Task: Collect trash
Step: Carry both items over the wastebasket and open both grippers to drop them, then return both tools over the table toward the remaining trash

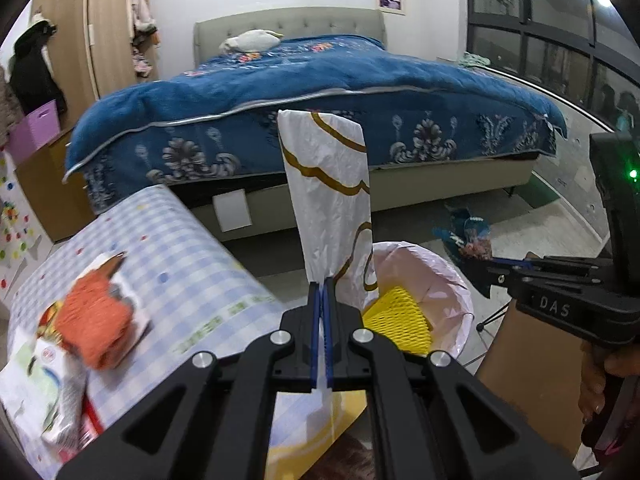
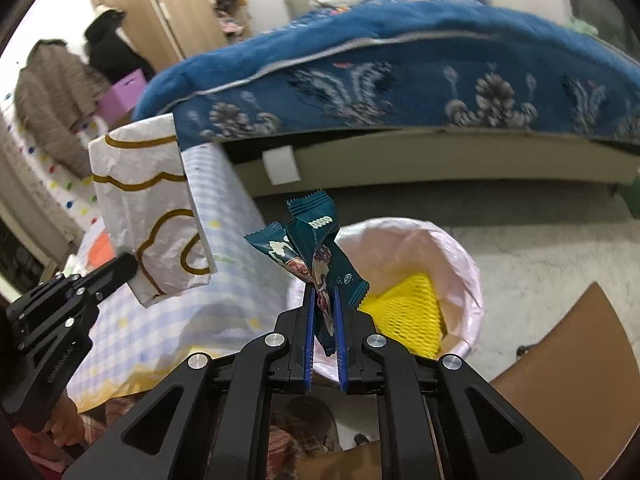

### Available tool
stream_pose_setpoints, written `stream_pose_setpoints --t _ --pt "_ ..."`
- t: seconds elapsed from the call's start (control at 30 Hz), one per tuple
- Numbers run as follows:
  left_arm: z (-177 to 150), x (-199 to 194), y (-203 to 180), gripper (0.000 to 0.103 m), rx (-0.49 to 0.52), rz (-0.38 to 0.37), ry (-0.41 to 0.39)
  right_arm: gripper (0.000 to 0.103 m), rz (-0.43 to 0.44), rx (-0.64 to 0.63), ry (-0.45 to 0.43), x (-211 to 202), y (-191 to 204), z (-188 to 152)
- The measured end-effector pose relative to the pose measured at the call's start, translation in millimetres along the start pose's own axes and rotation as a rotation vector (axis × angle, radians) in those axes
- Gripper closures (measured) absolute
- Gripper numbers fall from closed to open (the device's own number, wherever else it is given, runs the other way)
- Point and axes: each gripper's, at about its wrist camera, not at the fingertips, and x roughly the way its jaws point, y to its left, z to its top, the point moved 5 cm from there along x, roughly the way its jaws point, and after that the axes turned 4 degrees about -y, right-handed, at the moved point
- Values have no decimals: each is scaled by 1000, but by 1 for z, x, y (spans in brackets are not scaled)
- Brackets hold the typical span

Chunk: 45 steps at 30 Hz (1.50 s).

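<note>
Gripping: left fingers (image 1: 322, 280) white wrapper (image 1: 328, 184), right fingers (image 2: 323, 292) teal wrappers (image 2: 312, 240) (above bin (image 2: 460, 248)).

Bag (image 1: 326, 184): white, gold scalloped lines. Wrappers (image 2: 316, 248): dark teal. Bin liner (image 2: 404, 248): pale pink; net (image 2: 404, 312) inside: yellow. Worktop (image 1: 168, 248): blue-white check. Quilt (image 1: 320, 88): blue, grey floral border.

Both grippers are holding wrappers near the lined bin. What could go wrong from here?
1. The white and gold wrapper is long and stands well above the left gripper; released here, it may catch the trash bin rim or drape outside.
2. The right gripper pinches a loose bunch of teal wrappers; one could slip out early and land on the floor.
3. The yellow foam net already fills part of the bin, so light wrappers might rest on it.
</note>
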Motion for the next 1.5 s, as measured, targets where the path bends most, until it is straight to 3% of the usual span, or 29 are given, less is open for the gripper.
stream_pose_setpoints --t 0.43,0.53,0.67,0.9,1.2,1.5 --pt "21 61 -39 101 61 -69 38 91 -67 91 49 42 -53 1" --pt "25 66 -40 94 56 -75 39 86 -81 95 57 54 -60 0" --pt "28 62 -35 74 50 -60 23 59 -100 87 90 67 -66 -3" --pt "18 37 -5 70 13 -5 31 59 -95 97 44 41 -61 4" --pt "3 -11 35 63 -55 64 16 59 -53 31 -62 -11 -15 23" --pt "-25 -87 95 51 -175 184 -14 60 81 -196 -112 -41 93 25"
